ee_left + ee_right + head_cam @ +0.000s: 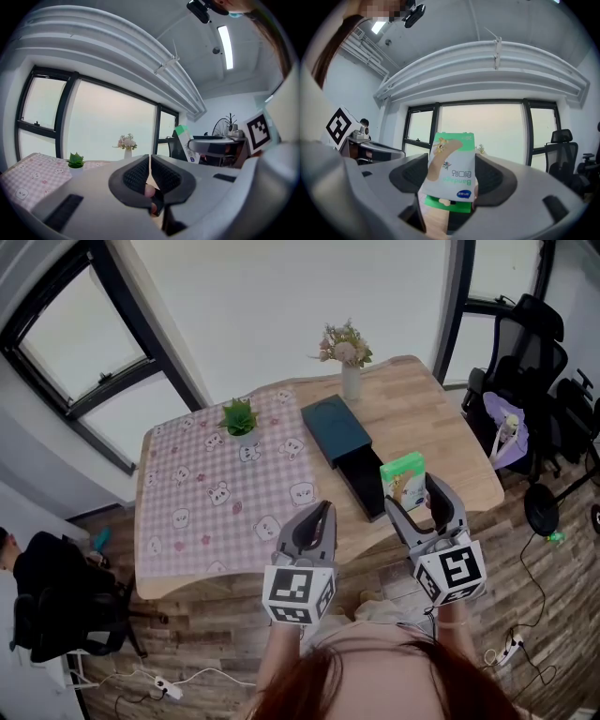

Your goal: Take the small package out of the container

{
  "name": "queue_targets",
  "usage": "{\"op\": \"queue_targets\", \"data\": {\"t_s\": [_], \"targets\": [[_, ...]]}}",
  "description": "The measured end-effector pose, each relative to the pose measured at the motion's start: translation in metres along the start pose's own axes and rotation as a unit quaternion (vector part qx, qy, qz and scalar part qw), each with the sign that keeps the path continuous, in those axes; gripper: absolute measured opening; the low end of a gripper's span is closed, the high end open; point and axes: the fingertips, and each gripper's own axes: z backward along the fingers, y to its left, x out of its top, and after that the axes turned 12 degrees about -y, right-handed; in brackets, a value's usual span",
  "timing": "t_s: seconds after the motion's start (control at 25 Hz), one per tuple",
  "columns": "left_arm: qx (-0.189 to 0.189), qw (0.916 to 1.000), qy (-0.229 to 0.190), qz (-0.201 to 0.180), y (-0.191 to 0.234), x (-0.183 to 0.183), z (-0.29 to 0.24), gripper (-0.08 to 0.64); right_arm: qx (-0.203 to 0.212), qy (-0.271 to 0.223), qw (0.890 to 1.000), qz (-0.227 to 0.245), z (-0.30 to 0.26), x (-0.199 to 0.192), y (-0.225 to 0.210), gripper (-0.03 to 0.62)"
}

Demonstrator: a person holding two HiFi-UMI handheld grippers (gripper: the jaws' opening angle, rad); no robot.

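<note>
Wooden table (427, 413) with one dark container (336, 427); right claw (412, 496) tight around one small package (403, 476), left claw (322, 514) closed.

The right claw (413, 498) grips the small package (403, 476) (green and white) near the dark container (339, 432).

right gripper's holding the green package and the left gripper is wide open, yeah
No: the left gripper is shut, its jaws together with nothing between them, as the left gripper view shows. The right gripper does hold the green package.
</note>
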Motion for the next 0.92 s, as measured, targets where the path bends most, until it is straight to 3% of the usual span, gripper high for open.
{"op": "queue_targets", "data": {"t_s": [0.92], "targets": [[0.029,0.9995,0.004,-0.014,-0.032,-0.004,-0.025,0.018,0.052,0.004,0.999,-0.007,0.004,-0.009,-0.033,0.31]]}}
